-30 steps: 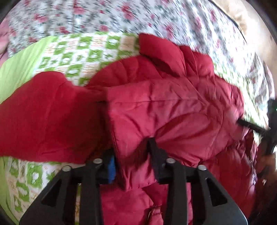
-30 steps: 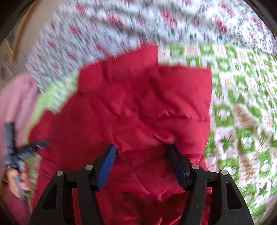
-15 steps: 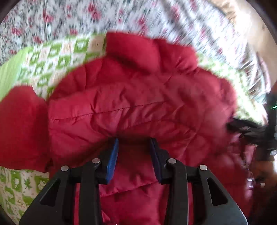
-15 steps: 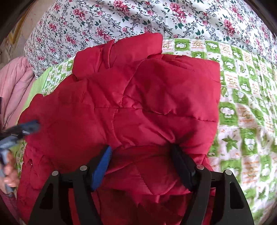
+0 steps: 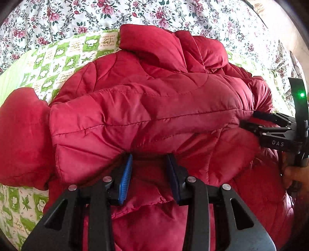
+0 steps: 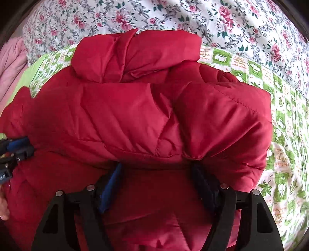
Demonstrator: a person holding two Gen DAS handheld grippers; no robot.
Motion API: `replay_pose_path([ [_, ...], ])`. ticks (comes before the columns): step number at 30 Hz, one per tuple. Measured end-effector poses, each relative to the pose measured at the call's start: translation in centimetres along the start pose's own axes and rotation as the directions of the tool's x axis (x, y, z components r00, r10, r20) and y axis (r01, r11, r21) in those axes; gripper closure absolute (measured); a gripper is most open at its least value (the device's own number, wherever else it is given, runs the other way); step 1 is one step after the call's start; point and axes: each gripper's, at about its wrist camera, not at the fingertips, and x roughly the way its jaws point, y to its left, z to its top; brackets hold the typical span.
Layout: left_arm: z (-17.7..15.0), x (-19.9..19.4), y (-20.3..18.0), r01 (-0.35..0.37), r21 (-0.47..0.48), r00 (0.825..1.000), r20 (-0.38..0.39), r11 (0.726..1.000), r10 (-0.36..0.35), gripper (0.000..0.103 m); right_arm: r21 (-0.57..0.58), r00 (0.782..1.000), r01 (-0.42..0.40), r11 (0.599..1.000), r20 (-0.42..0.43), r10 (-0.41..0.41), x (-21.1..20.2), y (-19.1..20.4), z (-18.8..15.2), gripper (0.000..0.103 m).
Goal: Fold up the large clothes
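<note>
- Jacket (image 5: 150, 108), red and padded, lies on a green-checked quilt (image 5: 63, 61) spread over a floral sheet (image 5: 173, 15); a pink cloth (image 6: 11, 61) sits off to the left.
- Step, as I judge it: carrying the lower part up and over the body, toward the collar end (image 6: 135, 56).
- Left gripper (image 5: 148, 173): fingers set apart, with a thick roll of padding bulging between them and over the tips. Whether they truly pinch it I cannot tell.
- Right gripper (image 6: 156, 181): jaws wider apart, a fold of jacket draped over the tips; grip equally unclear.
- Both tools meet the same raised fold, one toward each side of the jacket.
- Long axis runs away from me, collar at the far end, hem nearest me.
- A sleeve (image 5: 21, 135) bulges out on the left, on the quilt.
- Next move, I think: lay the fold down flat and even, then release without dragging the slippery shell back.
</note>
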Motion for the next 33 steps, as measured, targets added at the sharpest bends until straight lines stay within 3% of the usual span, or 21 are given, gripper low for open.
replay_pose_path([
  [3,-0.1,0.1,0.1,0.003,-0.004,1.0,0.001,1.0,-0.003,0.068,0.02,1.0,0.008,1.0,-0.001,-0.008,-1.0,0.1,0.1,0.029],
  [6,-0.1,0.2,0.2,0.01,-0.007,1.0,0.006,1.0,-0.01,0.068,0.016,0.996,-0.032,0.999,0.086,0.031,-4.1,1.1,0.4,0.029],
  [8,-0.1,0.1,0.2,0.015,-0.009,1.0,0.013,1.0,-0.015,0.068,-0.026,0.994,-0.007,1.0,0.107,0.009,-4.7,2.0,0.4,0.028],
  [12,-0.4,-0.7,0.7,0.035,-0.025,0.999,0.032,0.999,-0.035,0.069,-0.022,0.999,-0.033,0.999,-0.015,0.032,-0.7,1.6,0.2,0.026],
  [18,-0.8,-2.4,1.9,0.068,-0.072,0.996,0.061,0.995,-0.064,0.07,0.011,0.999,-0.043,0.999,-0.007,0.043,-1.1,0.5,0.2,0.025],
  [26,-2.8,-6.4,7.7,0.111,-0.216,0.988,0.131,0.97,-0.084,0.069,0.104,0.987,-0.156,0.982,0.06,0.15,-5.8,-1.5,-1.8,0.025],
  [33,-5.0,-7.3,13.9,0.092,-0.372,0.988,0.148,0.924,-0.038,0.068,0.096,0.962,-0.263,0.96,0.099,0.254,-9.7,0.2,-3.7,0.025],
])
